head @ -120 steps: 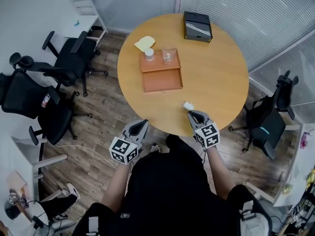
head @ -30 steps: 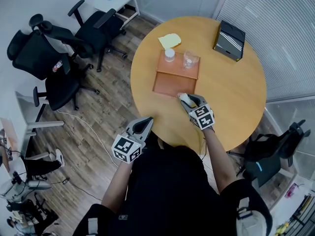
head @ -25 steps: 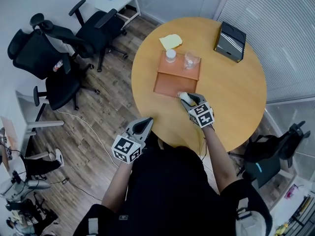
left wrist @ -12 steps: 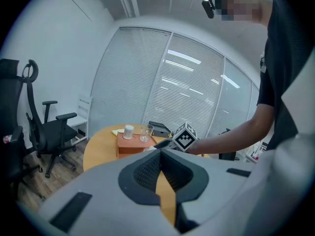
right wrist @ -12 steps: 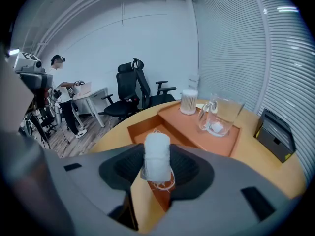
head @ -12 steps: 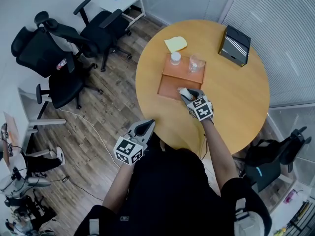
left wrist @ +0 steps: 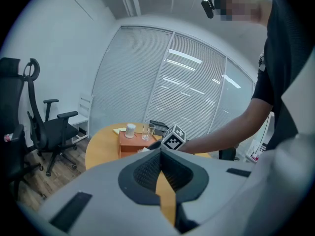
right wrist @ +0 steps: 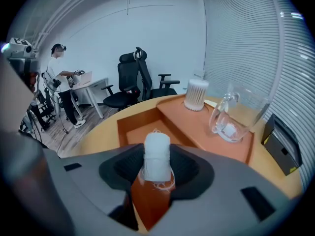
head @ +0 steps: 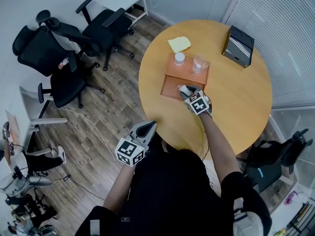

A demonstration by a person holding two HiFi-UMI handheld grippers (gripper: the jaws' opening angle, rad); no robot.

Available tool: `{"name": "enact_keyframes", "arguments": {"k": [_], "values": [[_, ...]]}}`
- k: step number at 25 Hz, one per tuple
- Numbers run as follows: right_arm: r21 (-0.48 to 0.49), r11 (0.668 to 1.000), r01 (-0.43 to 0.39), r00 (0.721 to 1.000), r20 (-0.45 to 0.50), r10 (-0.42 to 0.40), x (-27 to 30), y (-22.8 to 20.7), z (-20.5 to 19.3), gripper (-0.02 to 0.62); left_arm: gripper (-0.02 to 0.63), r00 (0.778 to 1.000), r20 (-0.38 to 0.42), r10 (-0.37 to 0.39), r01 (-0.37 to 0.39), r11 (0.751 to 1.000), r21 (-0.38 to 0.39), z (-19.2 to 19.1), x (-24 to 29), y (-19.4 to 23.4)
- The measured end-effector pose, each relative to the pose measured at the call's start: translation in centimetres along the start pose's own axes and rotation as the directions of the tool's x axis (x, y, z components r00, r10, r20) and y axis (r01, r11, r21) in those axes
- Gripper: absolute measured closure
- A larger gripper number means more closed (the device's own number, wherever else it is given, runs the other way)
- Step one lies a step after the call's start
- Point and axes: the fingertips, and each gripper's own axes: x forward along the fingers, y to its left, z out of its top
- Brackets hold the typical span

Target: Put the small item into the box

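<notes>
Your right gripper has its jaws partway open and closed on the small white item, which stands upright between the pads with its top poking above them. The item looks like a wound roll of cloth or thread, though the view is too soft to be sure. You hold it over the lower, open compartment of the orange box, near that compartment's right-hand side; whether it touches the floor of the box cannot be told. On the raised back part of the box stand a white jar and a clear glass, both well clear of your gripper. Your left gripper hangs off the near edge of the round worktop, its jaws meeting at the tips with nothing between them.
</notes>
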Motion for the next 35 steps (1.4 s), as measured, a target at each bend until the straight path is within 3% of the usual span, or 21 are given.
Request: {"name": "enact_keyframes", "arguments": {"k": [8, 26, 35], "values": [[-0.032, 0.999, -0.014, 0.996, -0.089, 0.011, 2.1, -0.5, -1.3, 0.433, 0.598, 1.0, -0.007, 0.001, -0.001, 1.0, -0.008, -0.1, 0.0, 0.8], [-0.044, 0.998, -0.038, 0.99, -0.137, 0.032, 4.4, -0.1, -1.5, 0.43, 0.598, 1.0, -0.025, -0.002, 0.002, 1.0, -0.002, 0.4, -0.2, 2.8], [-0.033, 0.999, -0.025, 0.991, -0.134, 0.021, 4.8, -0.2, -1.5, 0.377, 0.598, 1.0, -0.028, -0.007, 0.007, 1.0, 0.006, 0.7, 0.0, 3.0]]}}
